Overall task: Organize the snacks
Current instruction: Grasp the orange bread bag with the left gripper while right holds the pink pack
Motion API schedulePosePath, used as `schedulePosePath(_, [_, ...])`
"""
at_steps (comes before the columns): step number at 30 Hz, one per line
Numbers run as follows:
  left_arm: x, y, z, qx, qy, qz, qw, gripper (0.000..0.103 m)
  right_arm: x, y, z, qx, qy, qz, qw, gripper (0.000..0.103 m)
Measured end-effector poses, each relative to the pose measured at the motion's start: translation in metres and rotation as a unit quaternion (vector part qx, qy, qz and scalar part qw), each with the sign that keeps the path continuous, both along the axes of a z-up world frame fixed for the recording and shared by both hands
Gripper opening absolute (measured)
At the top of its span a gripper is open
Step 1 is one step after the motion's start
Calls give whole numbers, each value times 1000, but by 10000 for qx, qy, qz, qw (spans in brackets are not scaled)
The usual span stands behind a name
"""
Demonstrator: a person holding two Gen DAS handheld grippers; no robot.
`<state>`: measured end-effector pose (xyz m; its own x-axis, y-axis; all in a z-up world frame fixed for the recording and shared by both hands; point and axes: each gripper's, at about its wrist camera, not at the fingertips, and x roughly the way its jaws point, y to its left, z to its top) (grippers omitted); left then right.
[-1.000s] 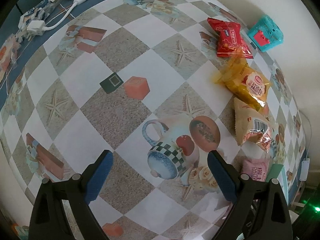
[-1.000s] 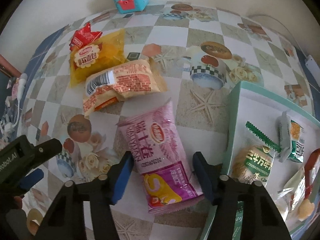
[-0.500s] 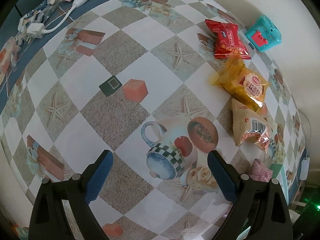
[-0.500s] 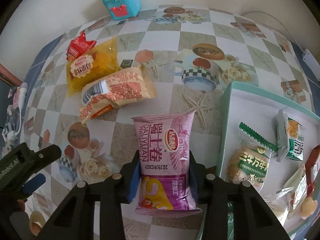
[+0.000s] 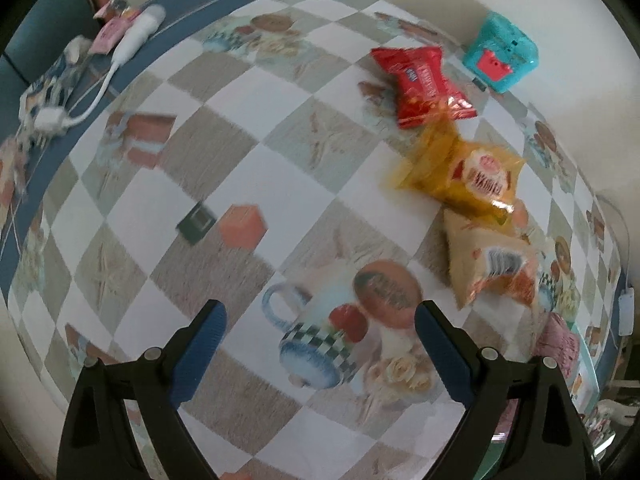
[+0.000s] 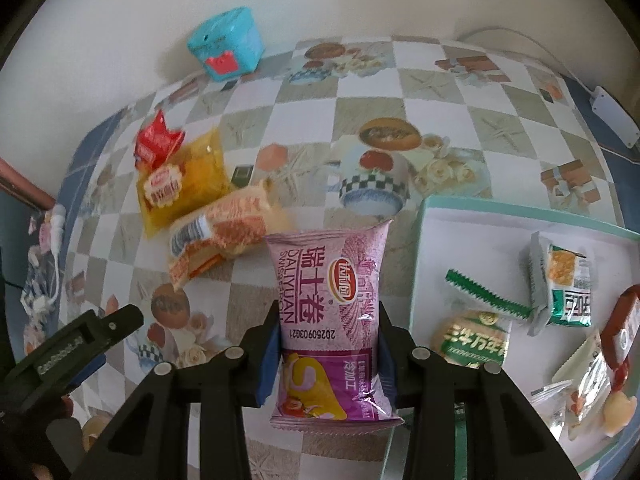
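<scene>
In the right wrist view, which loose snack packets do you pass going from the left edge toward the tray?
red packet → yellow packet → orange-and-cream packet → purple packet, shut in the right hand-held gripper → tray.

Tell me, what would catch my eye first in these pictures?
Most striking is the purple plastic snack packet, clamped between the blue pads of the right gripper in the foreground. Right of it lies a mint-green rimmed tray holding several small wrapped snacks. Beyond, red, yellow and beige packets lie in a line on the checkered tablecloth, with a turquoise box by the wall.
</scene>
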<state>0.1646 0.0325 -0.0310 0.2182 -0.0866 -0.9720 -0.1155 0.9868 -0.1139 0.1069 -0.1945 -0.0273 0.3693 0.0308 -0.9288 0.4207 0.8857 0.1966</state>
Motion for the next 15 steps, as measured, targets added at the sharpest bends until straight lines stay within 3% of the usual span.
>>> schedulePosePath(6, [32,-22,0,-24,-360,15,9993,95,-2,-13,14,112,-301,-190,9993,43])
schedulePosePath(15, [74,-41,-30,16,-413,-24,9991,95,-9,-36,22,297,-510,-444,9973,43])
